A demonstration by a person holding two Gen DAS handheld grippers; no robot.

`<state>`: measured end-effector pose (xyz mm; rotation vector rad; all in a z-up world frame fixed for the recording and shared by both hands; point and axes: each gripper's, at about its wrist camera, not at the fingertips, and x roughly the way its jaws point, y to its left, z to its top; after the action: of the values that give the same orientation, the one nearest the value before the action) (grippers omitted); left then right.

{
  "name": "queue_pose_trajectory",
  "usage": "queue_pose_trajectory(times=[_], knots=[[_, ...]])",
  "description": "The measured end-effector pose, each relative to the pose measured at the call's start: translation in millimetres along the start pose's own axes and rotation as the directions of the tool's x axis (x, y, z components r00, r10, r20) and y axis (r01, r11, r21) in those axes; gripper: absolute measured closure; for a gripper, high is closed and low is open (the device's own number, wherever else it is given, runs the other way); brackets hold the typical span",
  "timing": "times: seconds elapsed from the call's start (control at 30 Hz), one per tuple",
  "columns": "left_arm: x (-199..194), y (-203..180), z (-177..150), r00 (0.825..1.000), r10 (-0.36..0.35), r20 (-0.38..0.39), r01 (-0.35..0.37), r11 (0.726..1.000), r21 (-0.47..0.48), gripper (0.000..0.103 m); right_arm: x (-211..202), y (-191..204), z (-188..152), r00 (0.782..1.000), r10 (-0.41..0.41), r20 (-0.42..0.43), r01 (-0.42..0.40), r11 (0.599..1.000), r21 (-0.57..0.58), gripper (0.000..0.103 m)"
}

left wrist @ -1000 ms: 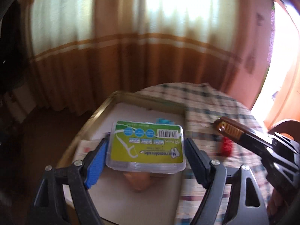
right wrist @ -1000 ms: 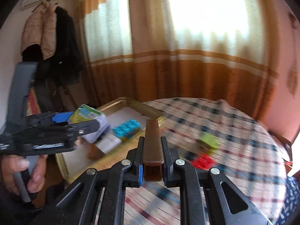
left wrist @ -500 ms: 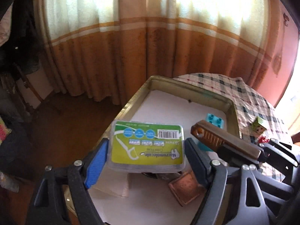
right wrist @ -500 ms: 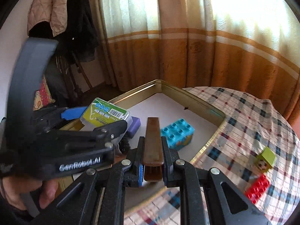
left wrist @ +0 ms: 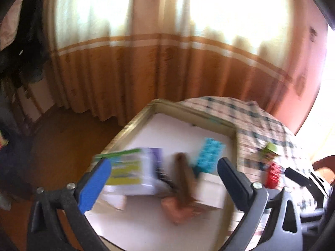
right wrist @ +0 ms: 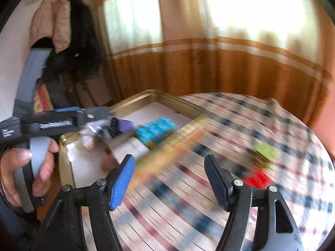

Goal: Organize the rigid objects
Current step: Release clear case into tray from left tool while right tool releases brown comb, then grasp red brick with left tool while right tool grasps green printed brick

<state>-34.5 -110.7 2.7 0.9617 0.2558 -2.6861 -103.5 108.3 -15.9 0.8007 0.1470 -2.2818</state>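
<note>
Both views are motion-blurred. My left gripper (left wrist: pixel 163 173) is open over the gold-rimmed tray (left wrist: pixel 134 123). The green-labelled floss box (left wrist: pixel 127 171) sits free by its blue left finger, tilted, over the tray. The brown bar (left wrist: pixel 184 179) lies in the tray beside a cyan brick (left wrist: pixel 209 154). My right gripper (right wrist: pixel 169 179) is open and empty above the plaid tablecloth (right wrist: pixel 230 125), right of the tray (right wrist: pixel 167 100). The cyan brick also shows in the right wrist view (right wrist: pixel 155 129).
A green cube (right wrist: pixel 266 150) and a red brick (right wrist: pixel 257 177) lie on the cloth at the right. A pinkish piece (left wrist: pixel 180 211) and white cards lie in the tray. Curtains hang behind; coats hang at the left (right wrist: pixel 62 31).
Both grippers have opened. The floss box has left my left gripper's hold and the brown bar has left my right gripper, now in the tray. The right gripper has moved back over the cloth.
</note>
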Motion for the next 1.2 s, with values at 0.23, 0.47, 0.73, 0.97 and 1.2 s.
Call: queue_pose_trajectory(times=[0.23, 0.47, 0.73, 0.97, 1.2], knots=[[6.7, -98.1, -7.6, 0.994, -0.101, -0.037, 0.105, 0.982, 0.156, 0.0, -39.3, -83.9, -26.4, 0.978, -0.208, -0.013, 0.207, 0.962, 0.179, 0.032], [45.4, -170.9, -22.7, 0.979, -0.159, -0.128, 0.186, 0.955, 0.231, 0.0, -40.9, -118.8, -31.4, 0.953, -0.296, -0.063, 0.302, 0.921, 0.248, 0.032], [72.3, -199.6, -33.9, 0.966, -0.175, -0.189, 0.22, 0.942, 0.253, 0.001, -39.8, -147.7, -30.3, 0.928, -0.359, -0.097, 0.371, 0.877, 0.305, 0.032], [91.1, -212.8, -39.1, 0.953, -0.203, -0.227, 0.261, 0.928, 0.266, 0.016, -37.1, -153.5, -27.7, 0.928, -0.362, -0.088, 0.369, 0.867, 0.334, 0.031], [104.1, -203.8, -33.3, 0.932, -0.246, -0.267, 0.308, 0.925, 0.224, 0.072, -22.4, -153.9, -16.1, 0.936, -0.342, -0.077, 0.349, 0.883, 0.314, 0.031]])
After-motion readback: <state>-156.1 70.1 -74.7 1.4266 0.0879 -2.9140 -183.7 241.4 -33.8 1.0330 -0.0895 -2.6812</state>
